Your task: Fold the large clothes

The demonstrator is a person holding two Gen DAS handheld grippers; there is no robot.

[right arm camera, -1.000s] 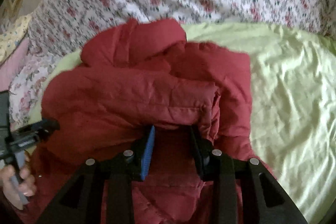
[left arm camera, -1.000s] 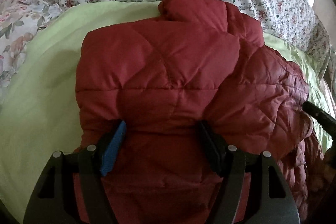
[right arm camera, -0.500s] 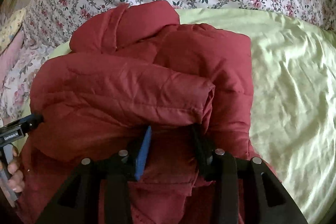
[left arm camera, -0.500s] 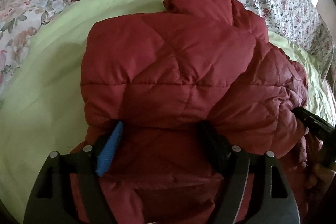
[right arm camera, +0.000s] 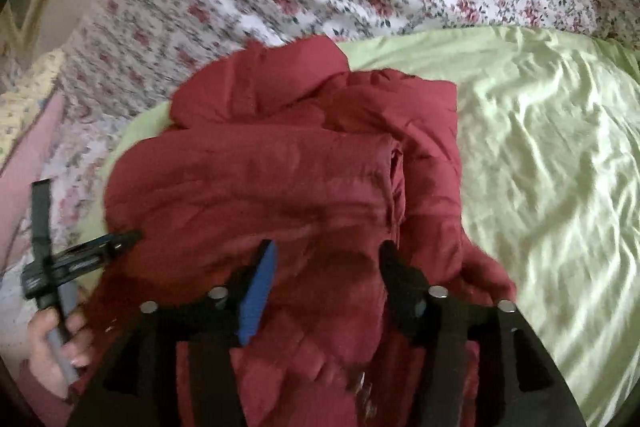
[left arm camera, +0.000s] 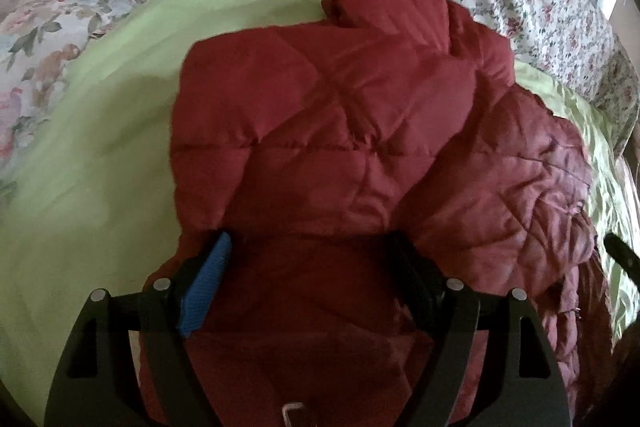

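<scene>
Here, the red quilted jacket [left arm camera: 340,131] lay bunched on the green sheet [left arm camera: 88,163], directly ahead of and beneath both tools. The left gripper [left arm camera: 310,267] stood wide, its pads straddling the near fold without pressing it. The right gripper [right arm camera: 326,267] had just been opening, jacket fabric between its jaws but released. The fold's long axis ran crosswise to both grippers, each about equally near.
</scene>
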